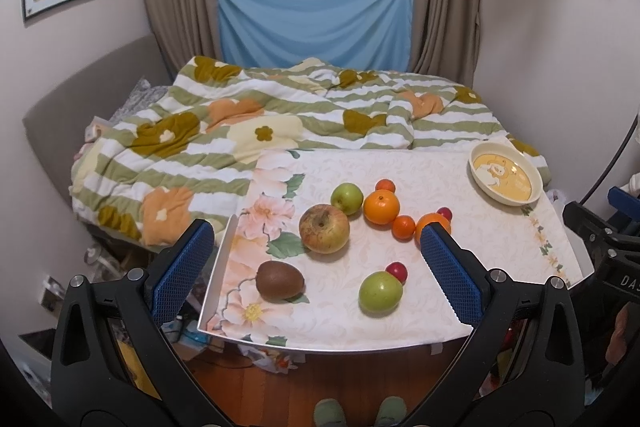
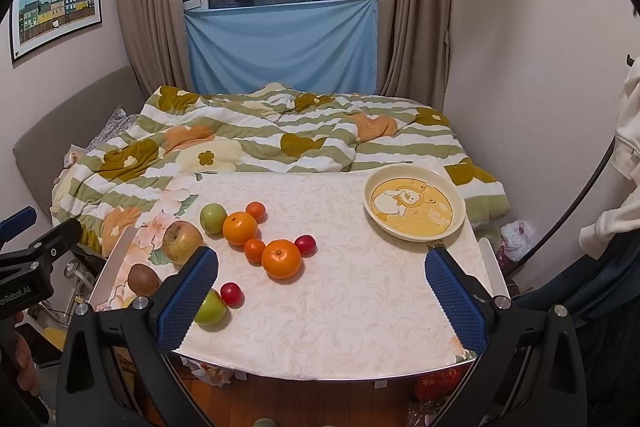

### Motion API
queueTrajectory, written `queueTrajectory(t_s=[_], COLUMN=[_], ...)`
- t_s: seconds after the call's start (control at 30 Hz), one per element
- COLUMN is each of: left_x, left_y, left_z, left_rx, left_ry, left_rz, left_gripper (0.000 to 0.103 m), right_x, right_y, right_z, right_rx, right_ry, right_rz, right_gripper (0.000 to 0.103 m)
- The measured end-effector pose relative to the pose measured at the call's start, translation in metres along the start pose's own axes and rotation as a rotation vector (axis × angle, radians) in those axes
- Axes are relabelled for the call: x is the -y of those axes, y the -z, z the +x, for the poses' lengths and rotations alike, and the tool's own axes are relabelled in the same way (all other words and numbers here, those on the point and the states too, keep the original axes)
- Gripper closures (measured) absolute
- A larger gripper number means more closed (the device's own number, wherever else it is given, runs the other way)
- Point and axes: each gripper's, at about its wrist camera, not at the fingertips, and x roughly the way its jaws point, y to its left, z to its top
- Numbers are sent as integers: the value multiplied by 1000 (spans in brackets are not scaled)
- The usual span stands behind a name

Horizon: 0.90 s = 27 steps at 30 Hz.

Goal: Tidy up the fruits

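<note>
Several fruits lie loose on a table with a floral cloth [image 1: 360,307] [image 2: 360,307]: a big yellow-red apple [image 1: 324,228] [image 2: 182,241], a kiwi [image 1: 279,279] [image 2: 143,279], two green apples [image 1: 380,293] [image 1: 347,198], two oranges [image 2: 281,258] [image 2: 239,227], small mandarins and red fruits. An empty yellow plate with a cartoon picture [image 1: 506,179] [image 2: 414,207] sits at the far right. My left gripper [image 1: 316,247] is open above the near left side. My right gripper [image 2: 322,267] is open above the near middle. Both are empty.
A bed with a striped floral quilt [image 1: 260,123] lies right behind the table. Walls close in left and right. Clutter and bags [image 2: 516,239] sit on the floor beside the table. The other gripper's body [image 2: 28,267] shows at the left edge.
</note>
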Motion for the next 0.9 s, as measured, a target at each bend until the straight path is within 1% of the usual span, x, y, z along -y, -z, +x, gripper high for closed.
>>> queueTrajectory(t_s=[0.1, 0.17, 0.23, 0.33, 0.47, 0.67, 0.8, 0.9], left_x=[0, 2, 5, 11, 25, 46, 57, 64], left_y=[2, 6, 10, 19, 33, 58, 74, 84], left_z=[5, 12, 18, 30, 50, 90, 115, 132], left_rx=[-18, -45, -81, -120, -150, -215, -256, -287], left_ry=[1, 34, 48, 34, -9, -28, -12, 24], left_rz=[-1, -17, -25, -22, -11, 40, 75, 86], left_gripper=[0, 0, 0, 0, 0, 0, 0, 0], right_x=[6, 11, 14, 20, 26, 33, 34, 34], right_y=[-2, -2, -3, -1, 4, 17, 22, 26], right_z=[4, 12, 19, 35, 64, 116, 145, 165], right_rx=[-2, -10, -22, -48, -90, -152, -195, -233], right_ry=[-8, -13, -27, -51, -91, -161, -223, -276], right_rz=[-5, -12, -26, -43, -88, -149, -188, -208], right_gripper=[0, 0, 0, 0, 0, 0, 0, 0])
